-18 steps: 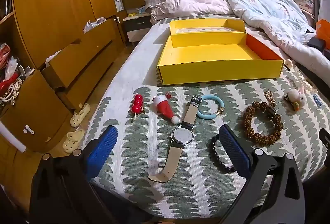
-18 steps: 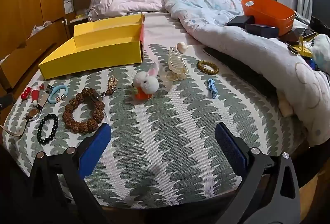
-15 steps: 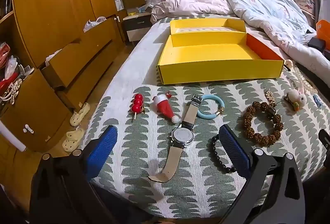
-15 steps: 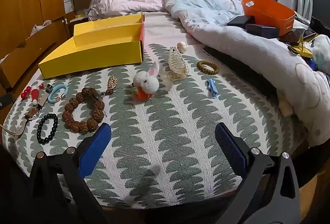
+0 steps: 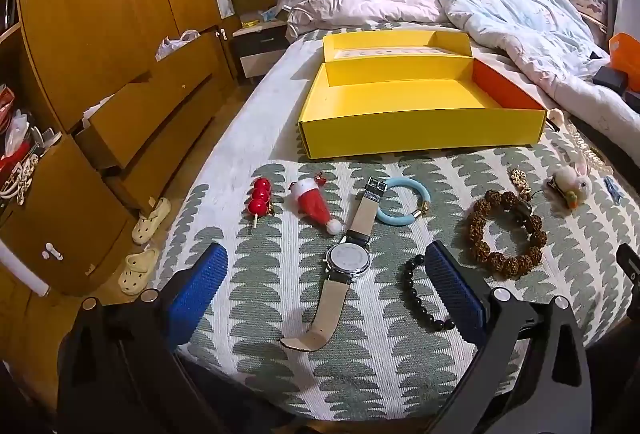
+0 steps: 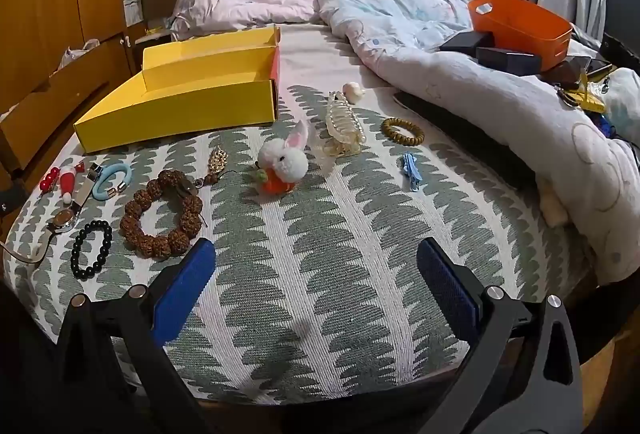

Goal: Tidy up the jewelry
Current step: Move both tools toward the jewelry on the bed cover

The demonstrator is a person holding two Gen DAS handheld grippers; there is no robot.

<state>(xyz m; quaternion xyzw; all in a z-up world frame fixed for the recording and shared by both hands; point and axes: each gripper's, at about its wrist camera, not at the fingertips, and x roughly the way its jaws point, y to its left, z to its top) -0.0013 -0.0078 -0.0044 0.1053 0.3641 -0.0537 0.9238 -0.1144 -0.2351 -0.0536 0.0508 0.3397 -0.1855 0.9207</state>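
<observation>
Below, on the green-patterned bedspread [image 5: 280,314], the jewelry lies in a loose row in front of the open yellow box [image 5: 420,130]. The left gripper [image 5: 324,270] hovers with its jaws spread wide and empty; the wristwatch [image 5: 348,258] lies between them, and the black bead bracelet [image 5: 416,294] lies just beside the right-hand jaw. Farther off are the red bead pick [image 5: 259,195], the Santa hat clip [image 5: 314,206], the blue bangle [image 5: 404,200] and the brown seed bracelet [image 5: 506,234]. The right gripper [image 6: 312,266] is likewise spread and empty, the brown seed bracelet just beyond its left-hand jaw, and the bunny clip [image 6: 284,162], clear claw clip [image 6: 344,124] and blue hair clip [image 6: 412,170] well ahead.
</observation>
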